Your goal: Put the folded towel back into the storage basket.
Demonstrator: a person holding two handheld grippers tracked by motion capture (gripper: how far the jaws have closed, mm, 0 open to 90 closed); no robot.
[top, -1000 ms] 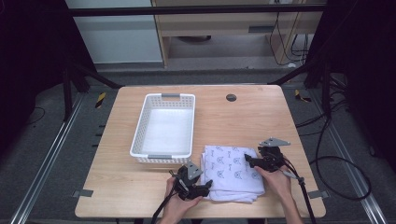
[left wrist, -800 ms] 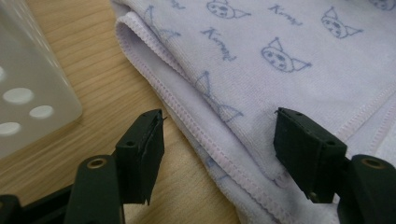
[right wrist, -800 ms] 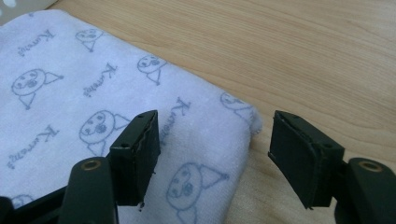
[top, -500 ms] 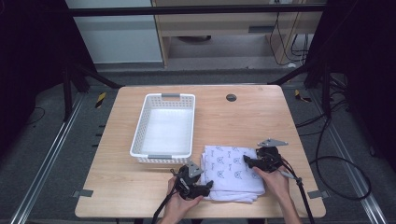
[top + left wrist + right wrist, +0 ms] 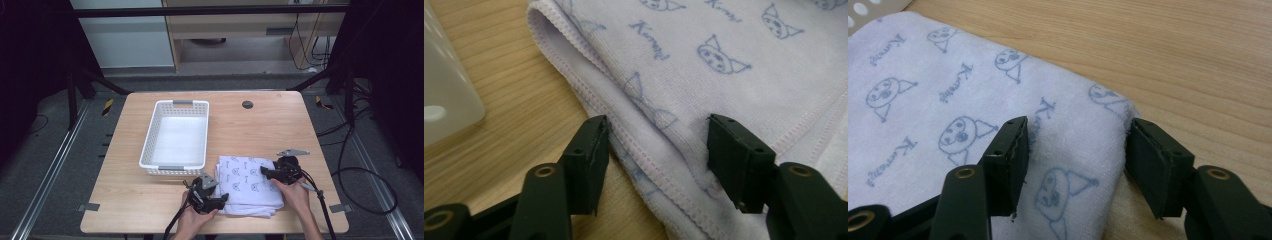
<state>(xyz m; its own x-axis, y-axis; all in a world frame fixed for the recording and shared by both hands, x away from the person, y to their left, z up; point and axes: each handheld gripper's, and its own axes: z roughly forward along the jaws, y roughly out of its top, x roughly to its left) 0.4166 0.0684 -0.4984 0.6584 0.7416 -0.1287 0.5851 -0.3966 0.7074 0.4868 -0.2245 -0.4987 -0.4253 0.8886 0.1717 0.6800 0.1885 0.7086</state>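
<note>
1. Folded white towel (image 5: 248, 185) with a blue cat-face print, lying flat on the wooden surface (image 5: 260, 125), at the near edge and just right of the middle.
2. White plastic basket (image 5: 176, 137) standing just beside the towel, to its far left, with its near rim close to the towel's far-left corner.
3. Left tongs (image 5: 216, 200) set at the towel's near-left corner, held in the person's left hand (image 5: 192, 220) coming in from the bottom of the high view.
4. In the left gripper view, left tongs (image 5: 656, 145) straddling the stitched hem of the towel (image 5: 704, 75): one jaw down on the bare wood beside the hem, the other on top of the cloth.
5. Jaws just been closing, the towel's edge between them, pads not yet pressing on it; a clear gap left on both sides, so released, not clenched.
6. Right tongs (image 5: 267, 174) lying at the towel's right edge, held in the right hand (image 5: 295, 192).
7. In the right gripper view, right tongs (image 5: 1075, 150) bracketing the rounded fold of the towel (image 5: 948, 90): one jaw above the printed cloth, the other at the outer side of the fold, touching or nearly so.
8. Jaws likewise just been closing around the fold; a firm pinch not visible, so still released.
9. Small dark round spot (image 5: 247, 104) on the surface, well apart from the towel, toward the far side.
</note>
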